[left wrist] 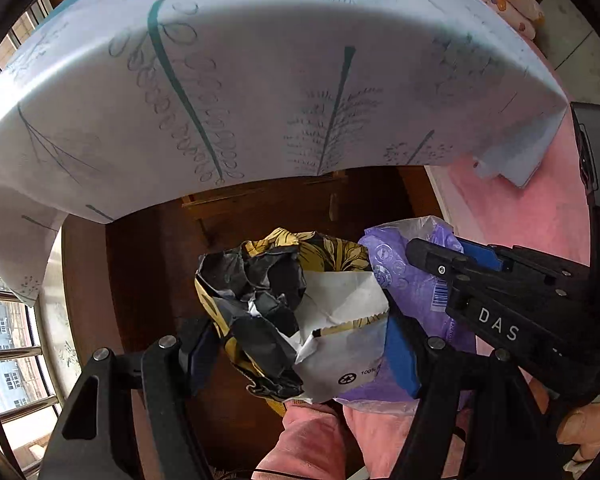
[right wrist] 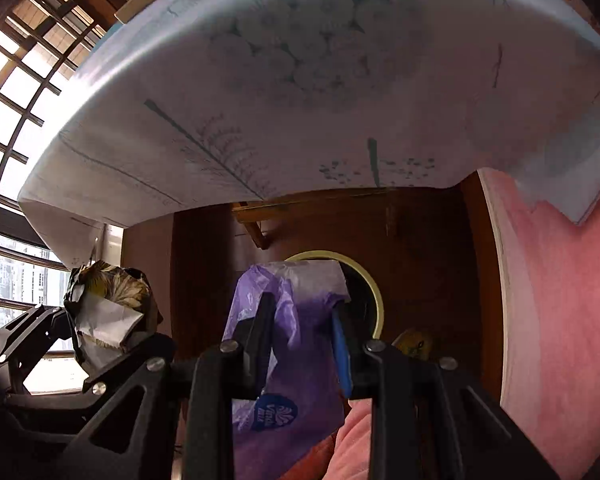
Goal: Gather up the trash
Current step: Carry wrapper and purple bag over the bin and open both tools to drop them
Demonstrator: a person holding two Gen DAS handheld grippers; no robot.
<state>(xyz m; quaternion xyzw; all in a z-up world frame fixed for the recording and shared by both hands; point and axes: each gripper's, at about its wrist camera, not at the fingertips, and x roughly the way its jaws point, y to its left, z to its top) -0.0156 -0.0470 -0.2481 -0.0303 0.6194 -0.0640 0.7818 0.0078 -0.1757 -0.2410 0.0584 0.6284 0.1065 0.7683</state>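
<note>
My left gripper (left wrist: 300, 344) is shut on a crumpled black, gold and white paper bag (left wrist: 288, 316), held below the table's edge. It also shows at the left of the right wrist view (right wrist: 104, 312). My right gripper (right wrist: 304, 320) is shut on a purple plastic wrapper (right wrist: 292, 368), which shows in the left wrist view (left wrist: 416, 280) beside the paper bag. A yellow-rimmed bin opening (right wrist: 370, 292) lies just behind the purple wrapper.
A table under a white leaf-print cloth (left wrist: 260, 92) overhangs both grippers. Dark wooden floor and table legs (left wrist: 260, 208) lie beneath. Pink fabric (right wrist: 560, 280) is at the right, barred windows (right wrist: 16, 92) at the left. A small yellow object (right wrist: 414, 342) sits by the bin.
</note>
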